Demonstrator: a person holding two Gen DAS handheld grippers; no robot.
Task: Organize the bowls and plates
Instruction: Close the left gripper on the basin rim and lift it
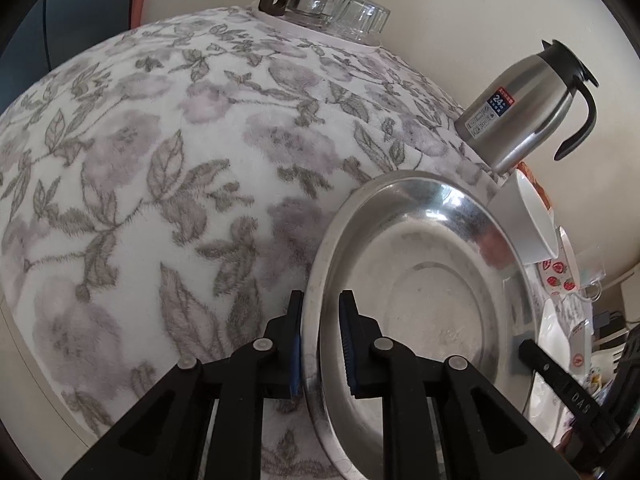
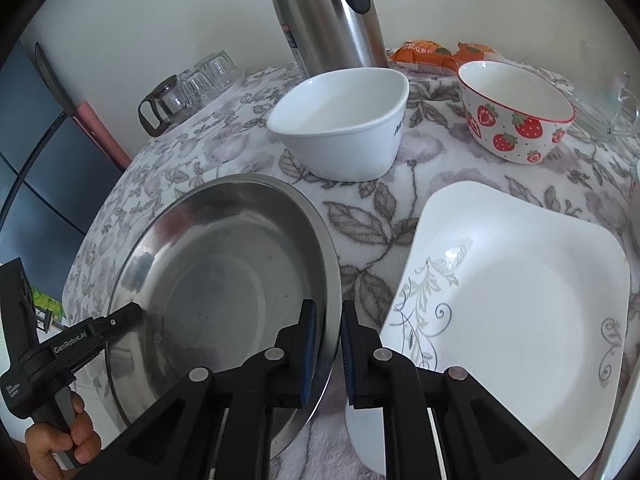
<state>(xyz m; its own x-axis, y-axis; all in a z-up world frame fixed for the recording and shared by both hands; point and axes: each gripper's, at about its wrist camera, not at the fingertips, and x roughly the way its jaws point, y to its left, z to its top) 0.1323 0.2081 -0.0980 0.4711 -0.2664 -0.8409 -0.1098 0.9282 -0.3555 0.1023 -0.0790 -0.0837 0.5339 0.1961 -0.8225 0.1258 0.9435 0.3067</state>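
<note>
We hold the left hand-held gripper (image 1: pixel 320 344) pinched on the rim of the steel plate (image 1: pixel 420 288), one blue pad (image 1: pixel 347 344) inside the rim and the other outside it. Our right hand-held gripper (image 2: pixel 329 354) pinches the opposite rim of the same steel plate (image 2: pixel 224 280) in the same way, jaws pressed nearly together with only the thin metal edge between them. In the right wrist view the plate looks tilted, its near edge raised off the bench (image 2: pixel 372 216), which is covered in a fleecy cloth printed with grey leaves and mauve flowers.

We take the steel plate as our landmark. Just to its right lies a square white plate (image 2: pixel 520 312) with grey scrollwork. Behind the steel plate stands a plain white bowl (image 2: pixel 340 124), and to the right of that a strawberry bowl (image 2: pixel 516 120) with a red rim. Behind the white bowl rises a steel thermos jug (image 2: pixel 328 16) with a black handle; orange snack packets (image 2: pixel 424 56) lie beside its base. Far behind the steel plate to the left, a glass coffee pot (image 2: pixel 164 104) and upturned glasses (image 2: pixel 208 76) sit by the wall. A hand (image 2: pixel 60 440) grips the left tool's handle at the lower left.
</note>
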